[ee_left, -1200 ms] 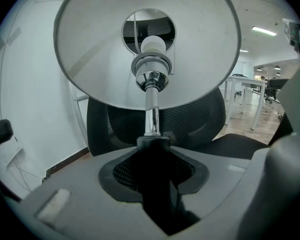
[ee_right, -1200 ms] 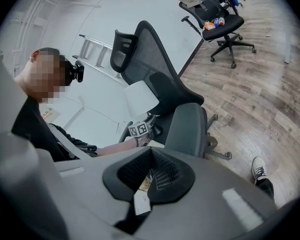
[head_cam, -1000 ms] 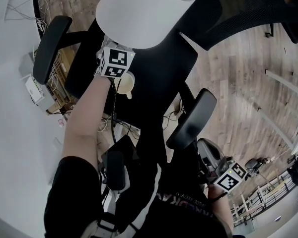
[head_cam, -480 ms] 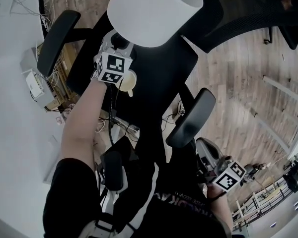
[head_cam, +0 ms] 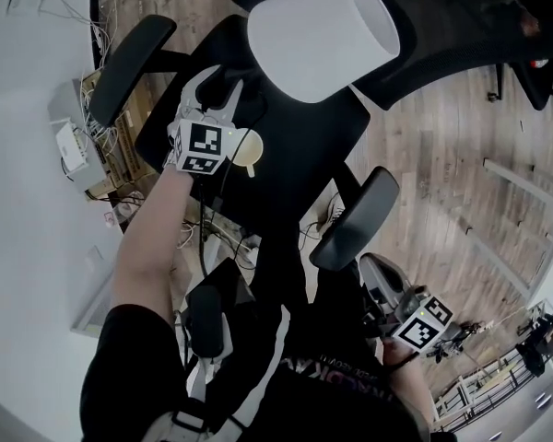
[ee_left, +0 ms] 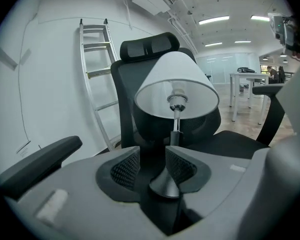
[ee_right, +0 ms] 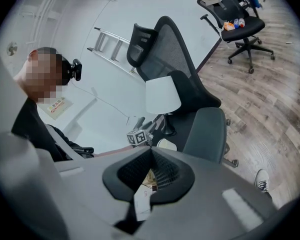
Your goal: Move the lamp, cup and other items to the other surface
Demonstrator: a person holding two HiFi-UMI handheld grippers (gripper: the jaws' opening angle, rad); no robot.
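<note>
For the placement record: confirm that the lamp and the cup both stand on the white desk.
Wrong in one respect: the lamp and the cup both stand on the black chair seat, not on the white desk. The head view shows them side by side on it.

Wht lampshade (head_cam: 323, 40), blk chair (head_cam: 300, 159), cream cup (head_cam: 246, 151)
</note>
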